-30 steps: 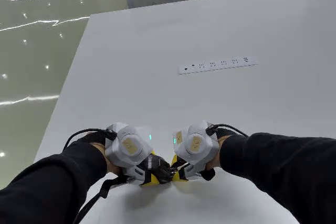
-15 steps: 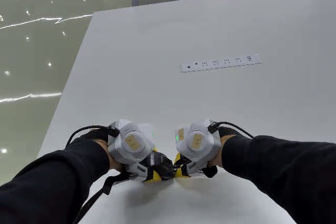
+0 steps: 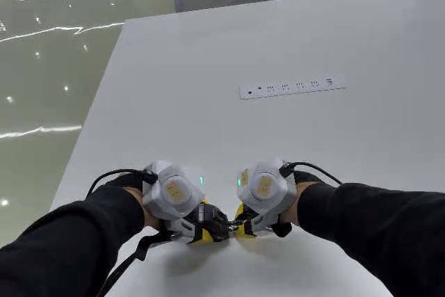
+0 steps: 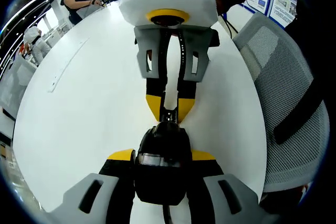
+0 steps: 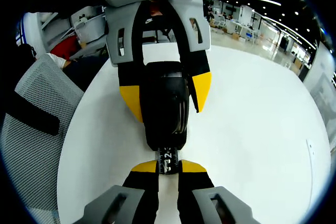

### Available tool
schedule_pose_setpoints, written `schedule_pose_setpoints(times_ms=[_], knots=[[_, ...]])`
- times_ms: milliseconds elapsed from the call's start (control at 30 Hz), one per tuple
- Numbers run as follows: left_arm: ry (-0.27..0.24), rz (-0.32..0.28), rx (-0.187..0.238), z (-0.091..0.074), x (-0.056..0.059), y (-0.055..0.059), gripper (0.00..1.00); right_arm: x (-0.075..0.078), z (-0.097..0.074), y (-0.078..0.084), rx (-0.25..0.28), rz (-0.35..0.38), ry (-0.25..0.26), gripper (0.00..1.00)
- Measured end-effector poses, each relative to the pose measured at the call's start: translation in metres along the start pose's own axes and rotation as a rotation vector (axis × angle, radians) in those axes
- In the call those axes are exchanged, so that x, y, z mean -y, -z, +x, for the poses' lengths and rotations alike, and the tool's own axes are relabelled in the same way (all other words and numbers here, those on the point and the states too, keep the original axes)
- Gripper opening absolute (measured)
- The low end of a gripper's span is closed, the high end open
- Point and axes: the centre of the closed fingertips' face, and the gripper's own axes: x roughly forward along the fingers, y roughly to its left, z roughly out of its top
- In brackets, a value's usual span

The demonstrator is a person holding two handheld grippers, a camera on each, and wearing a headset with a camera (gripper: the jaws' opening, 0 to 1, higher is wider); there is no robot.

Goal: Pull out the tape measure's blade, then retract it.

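Note:
The black tape measure case [image 3: 213,221] rests low over the white table [image 3: 208,88], and my left gripper [image 3: 200,230] is shut on it. In the left gripper view the case [image 4: 160,169] sits between my yellow-tipped jaws, left gripper [image 4: 161,156]. My right gripper [image 3: 240,227] faces it from the right, shut on the blade's end. A short stretch of blade [image 5: 167,160] with printed numbers runs from the case [image 5: 165,111] into the right gripper [image 5: 168,168]. The two grippers stand nose to nose, almost touching.
A white power strip [image 3: 292,87] lies on the table farther back. The table's left edge [image 3: 87,126] drops to a glossy floor. A grey mesh chair [image 4: 283,103] stands behind me, close to the table's near edge.
My right gripper has edged slightly to the right, away from the case, with the blade's end in it. The left gripper and the case have stayed where they were.

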Motion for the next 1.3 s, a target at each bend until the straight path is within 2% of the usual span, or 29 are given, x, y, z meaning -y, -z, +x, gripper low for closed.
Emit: schedule_pose_setpoints(times_ms=[67, 333, 1300], knots=[[0.001, -0.002, 0.001, 0.0, 0.0, 0.0, 0.32, 0.001, -0.001, 0.001, -0.009, 0.023, -0.002, 0.08], [0.003, 0.0, 0.005, 0.0, 0.0, 0.0, 0.32, 0.0, -0.002, 0.003, -0.018, -0.002, 0.006, 0.08], [0.003, 0.002, 0.014, 0.0, 0.0, -0.001, 0.32, 0.001, -0.013, 0.018, -0.037, 0.02, 0.02, 0.08]])
